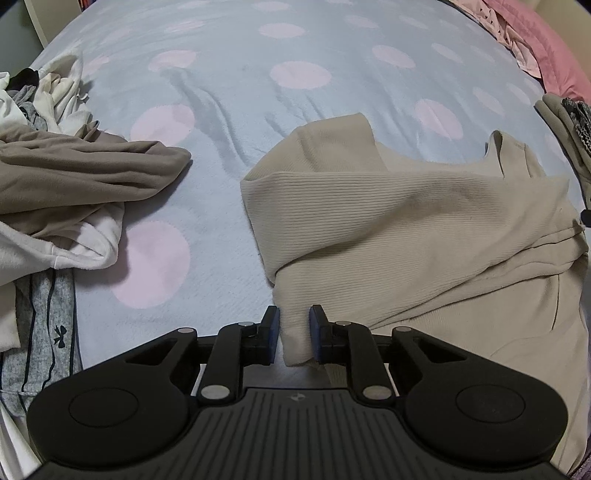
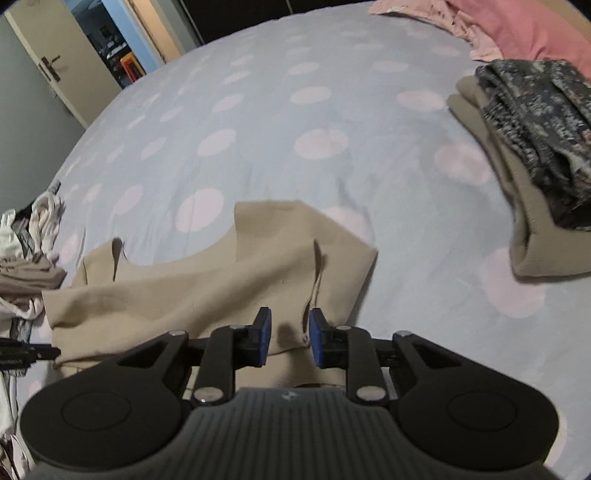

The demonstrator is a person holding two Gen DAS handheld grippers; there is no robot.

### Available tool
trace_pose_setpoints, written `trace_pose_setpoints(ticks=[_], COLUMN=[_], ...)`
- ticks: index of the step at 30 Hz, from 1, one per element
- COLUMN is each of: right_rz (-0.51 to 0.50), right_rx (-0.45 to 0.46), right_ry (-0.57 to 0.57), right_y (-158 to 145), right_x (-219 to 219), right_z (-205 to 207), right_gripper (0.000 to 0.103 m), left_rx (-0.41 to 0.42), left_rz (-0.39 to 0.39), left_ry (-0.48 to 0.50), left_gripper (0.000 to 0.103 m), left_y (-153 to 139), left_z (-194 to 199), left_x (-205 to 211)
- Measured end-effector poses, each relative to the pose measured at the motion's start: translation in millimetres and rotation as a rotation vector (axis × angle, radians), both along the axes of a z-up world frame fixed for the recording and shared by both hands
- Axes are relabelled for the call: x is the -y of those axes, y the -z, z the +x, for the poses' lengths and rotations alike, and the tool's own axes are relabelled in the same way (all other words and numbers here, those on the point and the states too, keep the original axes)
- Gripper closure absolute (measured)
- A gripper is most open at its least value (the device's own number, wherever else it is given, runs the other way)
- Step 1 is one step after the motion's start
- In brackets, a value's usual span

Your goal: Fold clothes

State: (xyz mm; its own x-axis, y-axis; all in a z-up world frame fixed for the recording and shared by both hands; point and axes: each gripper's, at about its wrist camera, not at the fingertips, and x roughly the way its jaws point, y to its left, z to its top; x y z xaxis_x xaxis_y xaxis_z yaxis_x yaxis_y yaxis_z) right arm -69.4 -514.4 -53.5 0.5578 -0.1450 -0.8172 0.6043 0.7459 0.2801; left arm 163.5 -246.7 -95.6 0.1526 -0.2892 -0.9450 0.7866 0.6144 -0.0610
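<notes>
A beige ribbed top [image 1: 406, 229] lies partly folded on the pale blue bedspread with pink dots [image 1: 229, 51]. My left gripper [image 1: 294, 332] is shut on a narrow fold at the top's near left corner, and the cloth fills the gap between the blue pads. In the right wrist view the same top [image 2: 221, 280] spreads out to the left. My right gripper [image 2: 290, 334] hovers over its near right edge. Its pads stand apart and the cloth lies loose below them, not pinched.
A heap of unfolded clothes [image 1: 74, 177], brown, white and grey, sits at the left. A folded stack [image 2: 535, 166], olive below and dark patterned above, rests at the right. Pink bedding [image 2: 535, 29] lies at the far right corner. A door [image 2: 48, 74] stands beyond the bed.
</notes>
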Motion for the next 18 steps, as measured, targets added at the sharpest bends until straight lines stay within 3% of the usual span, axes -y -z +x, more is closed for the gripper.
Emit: trace_pose_setpoints(ticks=[3, 6, 13, 14, 18], right_rz=[-0.015, -0.035, -0.012, -0.016, -0.045], right_rx=[-0.027, -0.043, 0.082, 0.077, -0.09], right_ry=[-0.025, -0.033, -0.02, -0.033, -0.106], right_y=[8, 13, -21, -23, 1], right_x=[-6, -7, 0, 0, -6], right_z=[6, 7, -17, -19, -16], right_gripper=[0.078, 0.094, 0.098, 0.098, 0.098], left_rx=[0.0, -0.007, -0.023, -0.021, -0.017], left_rz=[-0.001, -0.003, -0.009, -0.004, 0.009], left_ry=[0.002, 0.0, -0.02, -0.019, -0.018], left_gripper=[0.088, 0.088, 0.093, 0.093, 0.093], left_y=[0, 1, 3, 4, 5], left_z=[-1, 0, 3, 2, 2], left_x=[0, 0, -3, -2, -2])
